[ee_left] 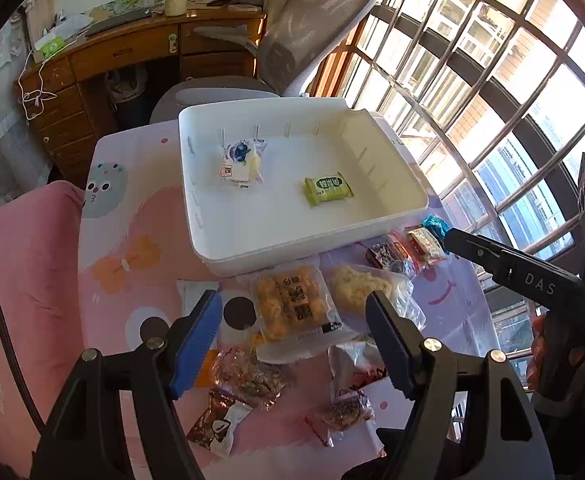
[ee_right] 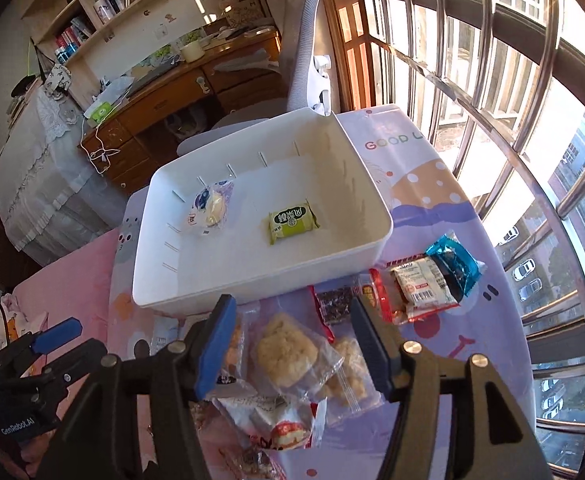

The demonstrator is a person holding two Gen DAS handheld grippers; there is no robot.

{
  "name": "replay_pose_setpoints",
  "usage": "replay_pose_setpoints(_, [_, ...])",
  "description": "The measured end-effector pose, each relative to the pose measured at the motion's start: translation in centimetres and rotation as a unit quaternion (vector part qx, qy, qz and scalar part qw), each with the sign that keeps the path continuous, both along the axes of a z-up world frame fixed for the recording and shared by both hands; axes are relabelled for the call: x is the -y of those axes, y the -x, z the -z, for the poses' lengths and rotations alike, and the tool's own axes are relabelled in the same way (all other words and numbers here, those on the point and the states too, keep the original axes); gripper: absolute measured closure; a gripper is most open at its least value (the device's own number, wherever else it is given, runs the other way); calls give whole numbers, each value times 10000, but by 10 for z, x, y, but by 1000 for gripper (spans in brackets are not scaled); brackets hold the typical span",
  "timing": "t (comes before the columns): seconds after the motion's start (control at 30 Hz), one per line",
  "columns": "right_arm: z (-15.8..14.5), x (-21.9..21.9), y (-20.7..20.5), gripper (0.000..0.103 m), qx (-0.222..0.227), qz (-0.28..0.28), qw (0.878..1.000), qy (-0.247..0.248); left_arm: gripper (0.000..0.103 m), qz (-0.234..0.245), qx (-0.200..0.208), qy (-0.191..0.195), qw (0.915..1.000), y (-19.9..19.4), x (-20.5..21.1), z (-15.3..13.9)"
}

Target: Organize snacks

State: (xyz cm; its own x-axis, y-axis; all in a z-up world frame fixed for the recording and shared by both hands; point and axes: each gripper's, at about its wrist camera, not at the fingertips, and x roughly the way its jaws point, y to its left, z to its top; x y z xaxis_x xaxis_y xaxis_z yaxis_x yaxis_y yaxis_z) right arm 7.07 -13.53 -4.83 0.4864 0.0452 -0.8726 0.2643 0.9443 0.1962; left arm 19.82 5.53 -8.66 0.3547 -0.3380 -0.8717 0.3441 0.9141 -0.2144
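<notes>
— How do we stand on the left?

— Our left gripper (ee_left: 292, 344) is spread wide, blue pad at nine o'clock, dark finger at three, both pointing toward twelve and tilted downward. In the right wrist view it (ee_right: 54, 338) sits low at nine o'clock, its blue tip raised.

— And the right?

— Our right gripper (ee_right: 292, 342) is parted too, nothing between its fingers. From the left wrist view it (ee_left: 448, 236) reaches in from three o'clock, our right hand (ee_left: 540, 356) wrapped around the handle.

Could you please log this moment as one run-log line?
left tongs: open, empty | right tongs: open, empty | white bin: two snacks inside | rest on table
</notes>
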Motion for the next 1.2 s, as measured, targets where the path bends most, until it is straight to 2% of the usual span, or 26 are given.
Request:
replay_pose_setpoints(0.3, [3,-27,58,43,-75,329,9993,-166,30,407,95,-70,9991,55,-17,-5])
replay_pose_setpoints(0.43, [11,-34,79,43,-180,454,9985,-263,27,526,45,-115,9985,72,-22,0])
replay_pose_setpoints(0.6, [24,-40,99,42,-377,554,9972,-344,26,627,-45,-352,9974,86,-26,12])
replay_pose_setpoints(0.93, [60,-49,121,42,-940,673,9909,-688,21,481,-401,-881,9941,90,-47,45])
replay_pose_setpoints(1.2, [86,-55,113,42,-1506,769,9788,-1158,21,187,-772,-939,9924,76,-64,66])
